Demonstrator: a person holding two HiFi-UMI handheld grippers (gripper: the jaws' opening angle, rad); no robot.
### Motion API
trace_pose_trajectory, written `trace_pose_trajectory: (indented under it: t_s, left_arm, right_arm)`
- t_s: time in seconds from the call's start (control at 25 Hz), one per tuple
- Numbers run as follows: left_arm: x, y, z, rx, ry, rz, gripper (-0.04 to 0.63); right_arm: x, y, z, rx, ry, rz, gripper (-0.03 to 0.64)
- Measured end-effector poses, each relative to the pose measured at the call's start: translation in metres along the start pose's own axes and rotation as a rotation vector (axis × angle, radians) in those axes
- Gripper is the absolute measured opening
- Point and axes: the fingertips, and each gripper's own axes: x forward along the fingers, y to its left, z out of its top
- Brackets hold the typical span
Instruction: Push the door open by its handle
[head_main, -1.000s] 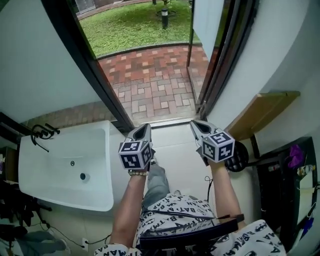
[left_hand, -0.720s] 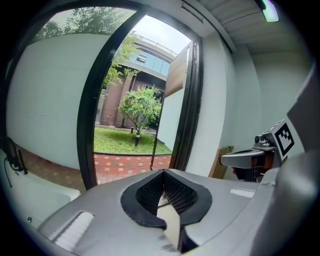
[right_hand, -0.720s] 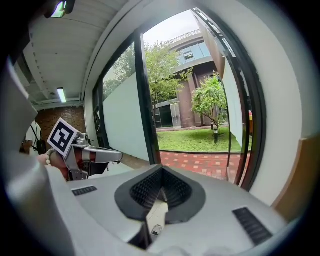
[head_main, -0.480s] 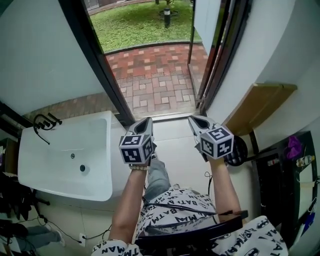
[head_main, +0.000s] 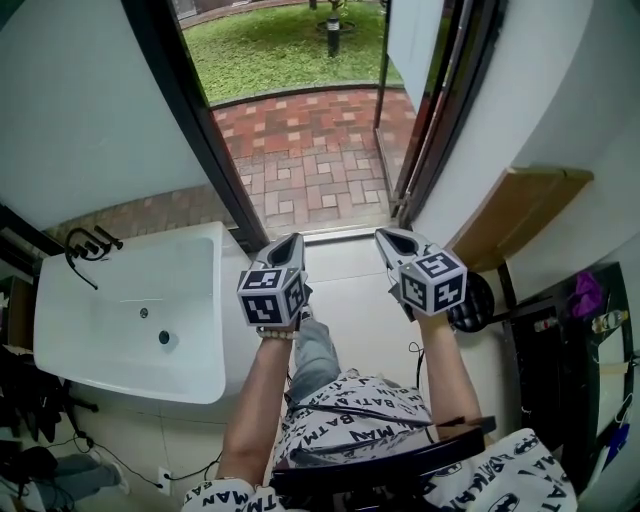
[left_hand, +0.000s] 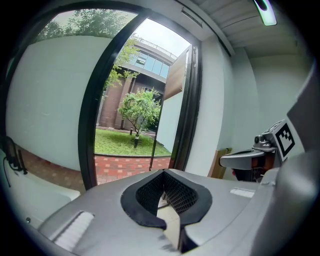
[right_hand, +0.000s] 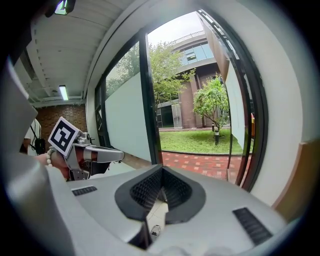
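The door (head_main: 416, 45), a pale panel in a dark frame, stands swung outward at the right of the doorway, and its thin dark leading edge (head_main: 381, 100) runs down to the threshold. I cannot make out a separate handle. My left gripper (head_main: 290, 246) and right gripper (head_main: 388, 240) hover side by side just inside the threshold, both shut and empty, touching nothing. In the left gripper view its jaws (left_hand: 164, 172) meet, pointing at the open doorway. The right gripper view shows the same for its jaws (right_hand: 161, 169).
A white basin (head_main: 90, 340) with a black tap (head_main: 85, 252) sits at the left. A wooden shelf (head_main: 520, 220) juts from the right wall above a dark rack (head_main: 570, 350). Red brick paving (head_main: 310, 160) and grass (head_main: 270, 50) lie beyond the black door frame (head_main: 190, 130).
The head view has shifted a little. Both grippers stay shut in nearly the same place in front of the doorway.
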Motion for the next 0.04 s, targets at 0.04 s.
trace_pose_trajectory:
  t_s: [0.04]
  left_arm:
    - [0.0013,0.0033,0.0006,-0.001,0.001,0.001,-0.014]
  right_arm:
    - [0.0033,0.0,0.0009,0.002,0.001,0.001,-0.002]
